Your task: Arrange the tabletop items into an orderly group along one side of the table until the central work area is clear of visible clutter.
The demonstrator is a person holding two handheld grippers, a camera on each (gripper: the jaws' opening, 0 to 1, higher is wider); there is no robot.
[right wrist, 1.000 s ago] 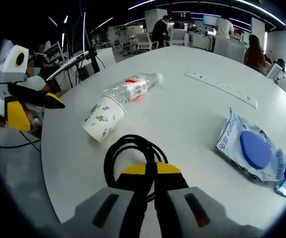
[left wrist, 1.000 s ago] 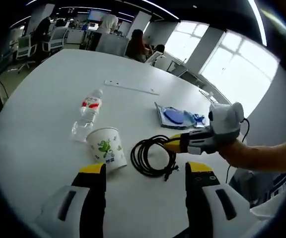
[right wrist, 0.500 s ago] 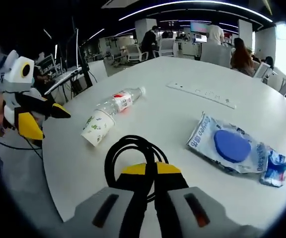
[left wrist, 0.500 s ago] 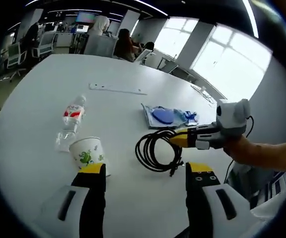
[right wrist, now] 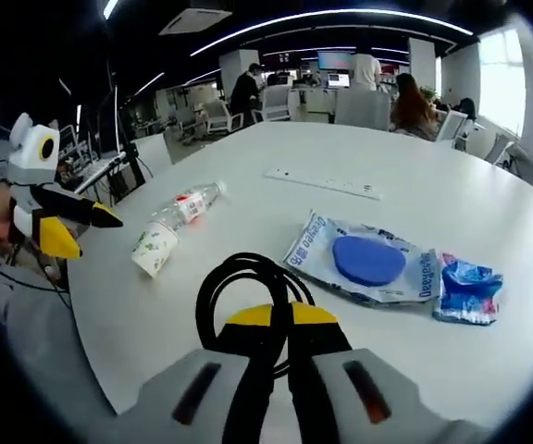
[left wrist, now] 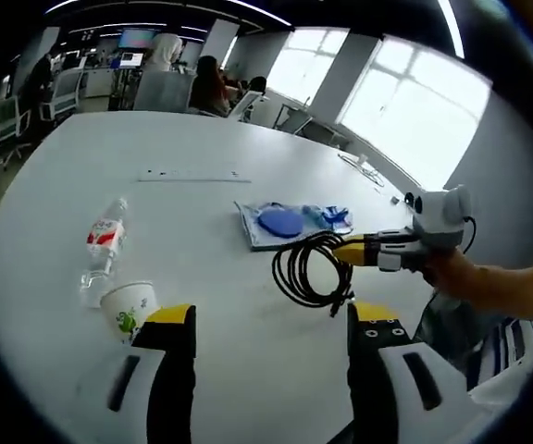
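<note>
My right gripper (right wrist: 280, 314) is shut on a coiled black cable (right wrist: 239, 277). In the left gripper view that same gripper (left wrist: 364, 252), held by a hand, carries the cable (left wrist: 311, 270) just in front of a flat blue-and-white packet (left wrist: 276, 224). My left gripper (left wrist: 271, 314) is open with nothing between its jaws, and it shows at the left edge of the right gripper view (right wrist: 86, 231). A paper cup (left wrist: 128, 310) lies on its side beside my left jaw. A clear water bottle (left wrist: 100, 250) with a red label lies behind the cup.
The round white table (left wrist: 202, 129) also carries a small blue pouch (right wrist: 465, 277) next to the packet (right wrist: 364, 264), and a white strip (right wrist: 322, 183) further back. Cup (right wrist: 154, 248) and bottle (right wrist: 188, 205) lie near the table's edge. Chairs and people are beyond.
The right gripper has carried the cable away from the cup and over toward the blue packet. Both views have swung with the hands. The left gripper has stayed open.
</note>
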